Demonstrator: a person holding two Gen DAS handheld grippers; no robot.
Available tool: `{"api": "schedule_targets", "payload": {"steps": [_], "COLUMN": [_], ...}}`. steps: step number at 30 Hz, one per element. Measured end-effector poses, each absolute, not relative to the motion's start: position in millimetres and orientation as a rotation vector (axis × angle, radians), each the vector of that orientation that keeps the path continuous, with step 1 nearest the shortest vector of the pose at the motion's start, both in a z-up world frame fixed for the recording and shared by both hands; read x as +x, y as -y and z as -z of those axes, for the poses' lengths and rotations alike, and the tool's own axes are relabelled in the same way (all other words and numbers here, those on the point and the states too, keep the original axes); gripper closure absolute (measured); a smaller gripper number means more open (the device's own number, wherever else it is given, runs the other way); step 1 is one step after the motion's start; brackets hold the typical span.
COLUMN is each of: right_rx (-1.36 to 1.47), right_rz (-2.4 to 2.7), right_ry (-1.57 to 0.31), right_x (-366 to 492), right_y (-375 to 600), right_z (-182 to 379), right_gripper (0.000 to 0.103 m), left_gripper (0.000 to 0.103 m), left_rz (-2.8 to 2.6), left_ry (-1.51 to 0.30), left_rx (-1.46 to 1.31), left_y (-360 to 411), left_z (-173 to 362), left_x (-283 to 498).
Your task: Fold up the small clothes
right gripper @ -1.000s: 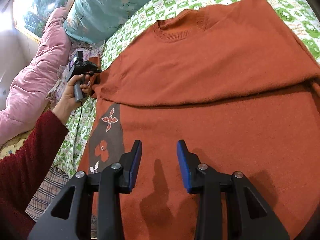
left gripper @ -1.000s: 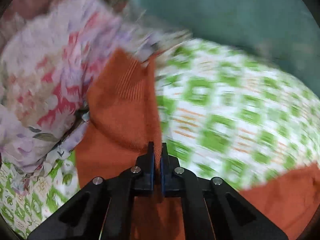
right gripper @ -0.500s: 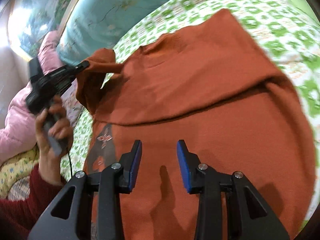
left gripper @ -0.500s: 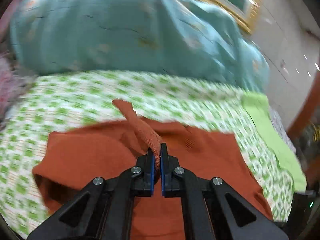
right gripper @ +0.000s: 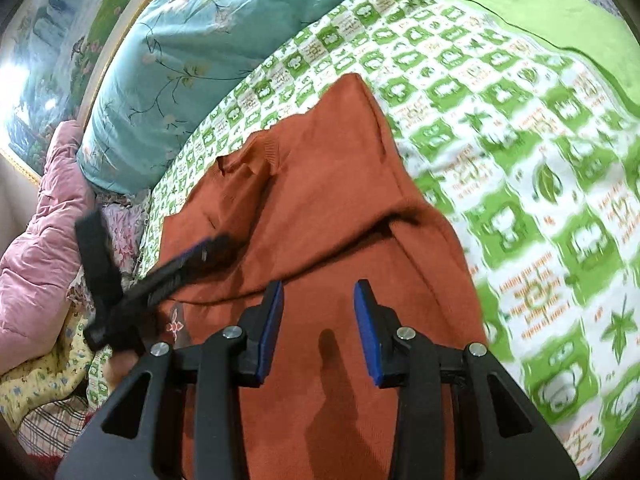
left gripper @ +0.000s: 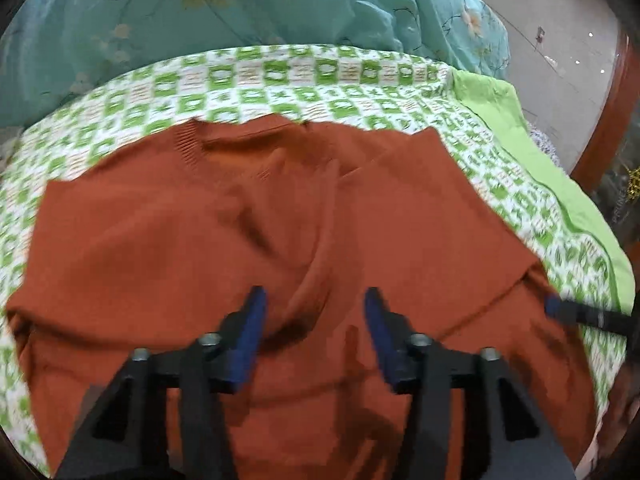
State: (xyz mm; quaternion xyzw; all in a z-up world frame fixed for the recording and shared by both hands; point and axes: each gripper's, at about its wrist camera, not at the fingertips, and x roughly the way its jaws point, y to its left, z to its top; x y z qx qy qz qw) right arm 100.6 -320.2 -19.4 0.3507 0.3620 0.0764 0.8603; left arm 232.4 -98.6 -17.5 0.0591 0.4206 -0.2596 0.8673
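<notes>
An orange knit sweater (left gripper: 168, 240) lies spread on the green-and-white checked bedsheet (left gripper: 280, 76), neckline toward the far side. One sleeve (left gripper: 320, 240) is folded across its body. My left gripper (left gripper: 314, 308) hovers just over that sleeve with its jaws opening; the sleeve lies below the gap and neither pad presses on it. In the right wrist view the left gripper (right gripper: 200, 250) shows as a blurred black tool over the sweater's (right gripper: 320, 200) left side. My right gripper (right gripper: 318, 312) stands open, widening slightly, over the sweater's lower body with nothing between its fingers.
A teal floral quilt (left gripper: 240, 8) is bunched along the far side of the bed. A pink padded jacket (right gripper: 44, 220) and a flowered cloth (right gripper: 124, 232) lie at the left. A lime green sheet (left gripper: 520, 140) borders the right edge, next to a wooden frame (left gripper: 600, 120).
The left gripper carried the sleeve from the sweater's left side across its body, then opened and let it go. The right gripper shifted slightly and stayed open.
</notes>
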Motion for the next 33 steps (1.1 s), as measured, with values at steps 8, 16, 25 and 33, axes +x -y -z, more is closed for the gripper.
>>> {"api": "schedule_targets", "payload": {"steps": [8, 16, 25, 33], "right_rx": [0.725, 0.768, 0.766, 0.770], "right_rz": [-0.277, -0.293, -0.288, -0.136], "right_ry": [-0.755, -0.849, -0.700, -0.545], "right_x": [171, 277, 276, 187], "right_y": [290, 261, 264, 326], "right_z": [7, 23, -11, 8], "right_gripper": [0.057, 0.057, 0.097, 0.097], "left_gripper": [0.041, 0.041, 0.044, 0.043], "left_rz": [0.327, 0.104, 0.005, -0.068], "left_ry": [-0.842, -0.956, -0.932, -0.895], "left_rx": [0.087, -0.015, -0.050, -0.084], "left_y": [-21, -115, -117, -117], "left_z": [2, 28, 32, 32], "left_x": [213, 261, 302, 278]}}
